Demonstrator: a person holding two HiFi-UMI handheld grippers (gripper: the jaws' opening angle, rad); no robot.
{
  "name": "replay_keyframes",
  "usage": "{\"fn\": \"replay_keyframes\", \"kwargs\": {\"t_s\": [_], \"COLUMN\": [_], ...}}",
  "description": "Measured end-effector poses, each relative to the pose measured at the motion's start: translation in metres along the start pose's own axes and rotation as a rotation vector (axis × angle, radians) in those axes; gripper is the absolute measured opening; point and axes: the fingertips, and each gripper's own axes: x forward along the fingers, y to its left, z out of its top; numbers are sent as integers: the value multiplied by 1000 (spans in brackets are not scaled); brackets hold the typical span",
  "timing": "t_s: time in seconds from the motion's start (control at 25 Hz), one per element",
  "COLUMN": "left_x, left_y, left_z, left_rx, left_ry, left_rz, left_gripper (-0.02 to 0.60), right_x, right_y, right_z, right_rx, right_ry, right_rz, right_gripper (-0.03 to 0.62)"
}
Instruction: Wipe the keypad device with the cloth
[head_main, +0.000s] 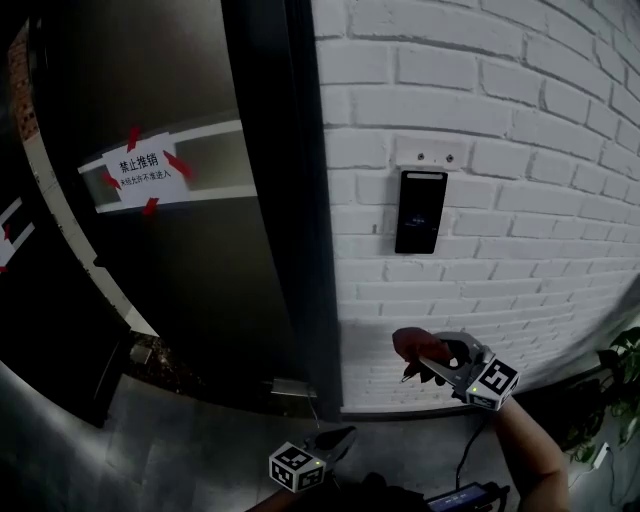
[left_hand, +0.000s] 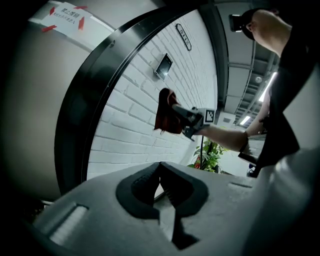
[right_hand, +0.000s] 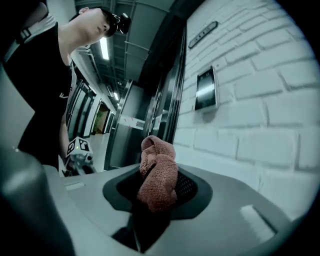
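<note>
The right gripper (right_hand: 156, 197) clamps a bunched reddish-brown cloth (right_hand: 159, 175) below the keypad (head_main: 420, 211), apparently not touching it. The keypad is mounted near the left edge of the brick wall (head_main: 520, 130). The left gripper (left_hand: 161, 175) hangs lower, jaws together on nothing.

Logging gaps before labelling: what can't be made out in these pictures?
- Keypad device: head view, keys too small and dark.
- Cloth: right gripper view, lower end hidden inside the right gripper's shut jaws.
- Door notice: left gripper view, print too small.
</note>
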Motion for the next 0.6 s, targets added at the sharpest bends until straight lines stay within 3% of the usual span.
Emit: {"fn": "replay_keyframes", "kwargs": {"t_s": [0.12,0.32,0.44,0.6], "left_x": [-2,-7,-10,-11], "left_y": [0,12,16,20], "left_z": [-1,8,13,12], "left_rx": [-11,-19,-22,-29], "left_ry": [6,-17,-24,-22], "left_rz": [-27,-19,-17,-18], "left_gripper": [5,5,5,5], "right_x": [6,29,47,66], "right_y": [-38,-99,-120,-126], "right_z": [91,210,246,257], "right_rx": [-209,-647,-801,-977], "right_ry": [-48,-12,22,58], "right_rz": [-127,-428,-567,-628], "right_gripper": [123,123,121,118]}}
